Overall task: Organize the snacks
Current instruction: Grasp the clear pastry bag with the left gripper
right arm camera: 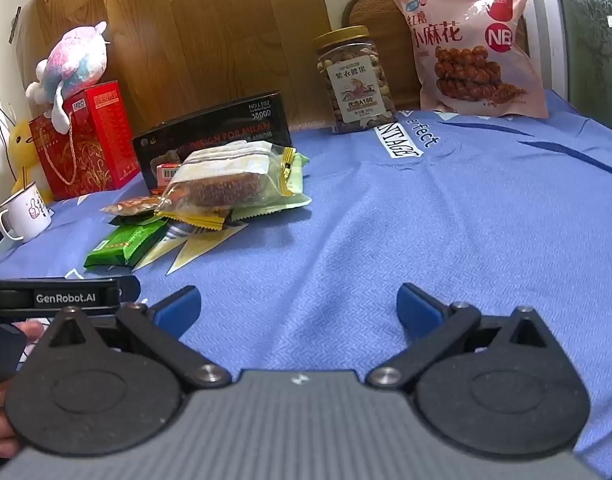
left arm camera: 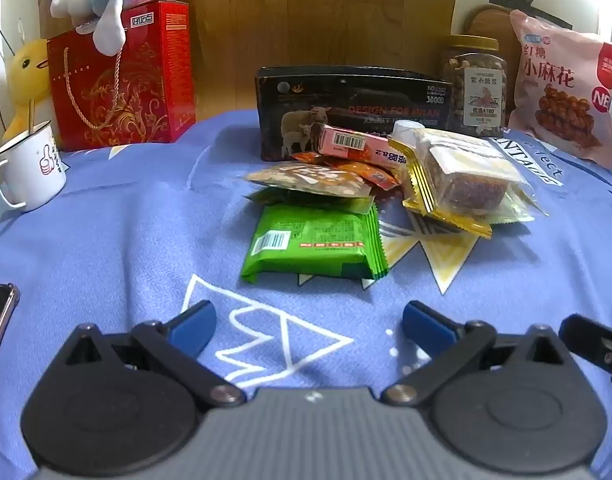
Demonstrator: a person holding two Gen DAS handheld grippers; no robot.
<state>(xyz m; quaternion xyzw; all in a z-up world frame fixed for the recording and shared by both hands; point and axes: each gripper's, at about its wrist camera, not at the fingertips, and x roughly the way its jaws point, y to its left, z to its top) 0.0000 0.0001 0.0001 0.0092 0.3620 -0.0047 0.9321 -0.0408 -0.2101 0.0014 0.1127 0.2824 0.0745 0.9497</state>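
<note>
the left gripper [left arm camera: 308,318] hangs over the blue cloth [left arm camera: 125,240] with its 2 blue-padded fingers spread wide and nothing between them, just short of the green packet [left arm camera: 312,242], the nearest piece of the snack pile. the right gripper [right arm camera: 297,306] is equally agape and empty, well to the right of the green packet [right arm camera: 125,246] over bare cloth [right arm camera: 446,220]. both tools tip downward toward the cloth, the left more steeply, a pose that reads as a reach not yet begun. beyond the green packet, loose snacks lie heaped: a clear-wrapped cake [left arm camera: 464,176], a nut bar [left arm camera: 306,178] and a pink bar [left arm camera: 356,146] leaning on the black box [left arm camera: 346,108], which looks like the bin meant to take them. farther behind the packet stand a nut jar [left arm camera: 476,86] and a pink bag [left arm camera: 566,96], upright against the wall, seemingly already in place. left of the packet sit a red gift box [left arm camera: 121,80] and a white mug [left arm camera: 27,166].
</note>
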